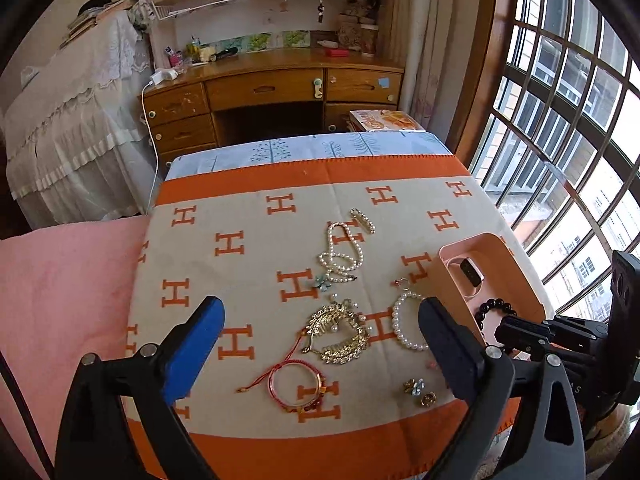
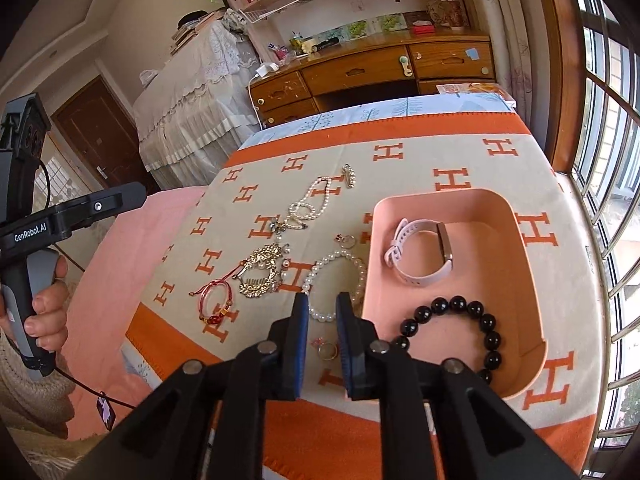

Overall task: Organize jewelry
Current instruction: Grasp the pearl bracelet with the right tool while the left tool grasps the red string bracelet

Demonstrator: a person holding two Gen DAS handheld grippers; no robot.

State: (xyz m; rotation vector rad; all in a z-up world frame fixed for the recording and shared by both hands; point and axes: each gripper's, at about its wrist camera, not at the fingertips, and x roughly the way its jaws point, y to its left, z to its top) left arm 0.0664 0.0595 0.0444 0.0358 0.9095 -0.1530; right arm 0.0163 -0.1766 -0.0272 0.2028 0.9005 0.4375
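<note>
A pink tray (image 2: 516, 216) sits on the H-patterned cloth and holds a white watch (image 2: 416, 256) and a black bead bracelet (image 2: 476, 312). Left of it lie a pearl bracelet (image 2: 340, 264), a gold comb (image 2: 260, 268), a red cord bracelet (image 2: 216, 300), a pearl necklace (image 2: 308, 208) and a ring (image 2: 328, 350). My left gripper (image 1: 320, 324) is open above the gold comb (image 1: 340, 336) and red bracelet (image 1: 296, 388). My right gripper (image 2: 322, 312) hovers with its jaws slightly apart and empty, above the ring beside the tray.
The cloth (image 1: 248, 272) covers a table with a pink surface (image 1: 60, 280) at its left. A hair clip (image 1: 362, 220) and earrings (image 1: 420, 392) also lie on it. A wooden desk (image 1: 272, 88) stands behind, a barred window (image 1: 560, 120) at right.
</note>
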